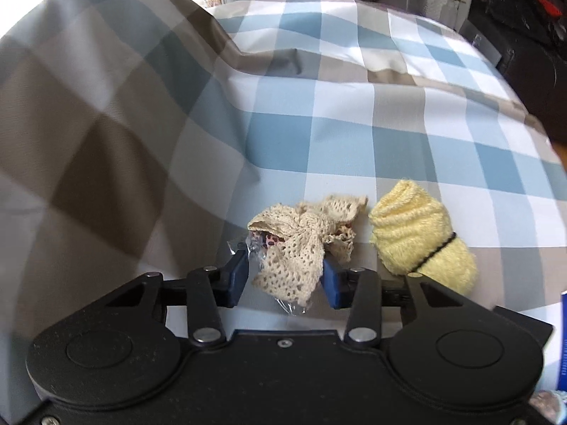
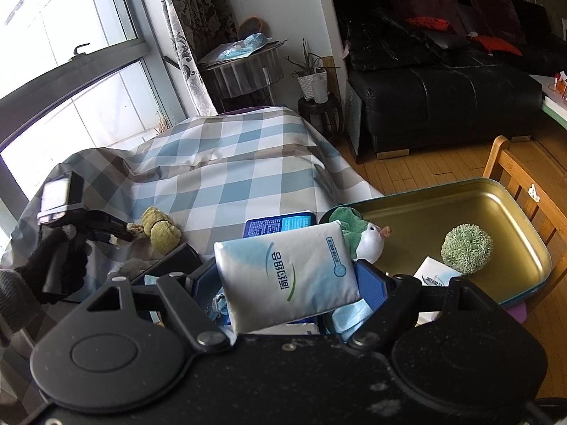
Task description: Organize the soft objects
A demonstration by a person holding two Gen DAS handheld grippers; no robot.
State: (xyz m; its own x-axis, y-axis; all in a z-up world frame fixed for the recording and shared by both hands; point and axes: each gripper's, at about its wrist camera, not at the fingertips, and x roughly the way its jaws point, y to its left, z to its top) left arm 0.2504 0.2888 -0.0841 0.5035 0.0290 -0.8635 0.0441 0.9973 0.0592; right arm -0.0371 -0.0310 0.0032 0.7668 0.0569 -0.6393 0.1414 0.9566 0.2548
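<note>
My left gripper (image 1: 285, 276) is shut on a beige lace bundle (image 1: 304, 237) wrapped partly in clear plastic, low over the checked cloth (image 1: 319, 131). A yellow knitted roll (image 1: 418, 237) tied with a black band lies just right of it. My right gripper (image 2: 288, 283) is shut on a white and blue tissue pack (image 2: 287, 276), held beside the gold metal tin (image 2: 489, 212). In the tin sit a green and white plush toy (image 2: 358, 233), a green fuzzy ball (image 2: 467, 248) and another tissue pack (image 2: 434, 272). The left gripper shows in the right wrist view (image 2: 117, 235) next to the yellow roll (image 2: 159, 228).
A blue box (image 2: 280, 221) lies on the cloth behind the tissue pack. A wooden chair (image 2: 524, 184) stands right of the tin. A black sofa (image 2: 443, 95), a plant stand (image 2: 315, 85) and a window (image 2: 71, 71) lie beyond. The cloth rises in a hump (image 1: 88, 106) at left.
</note>
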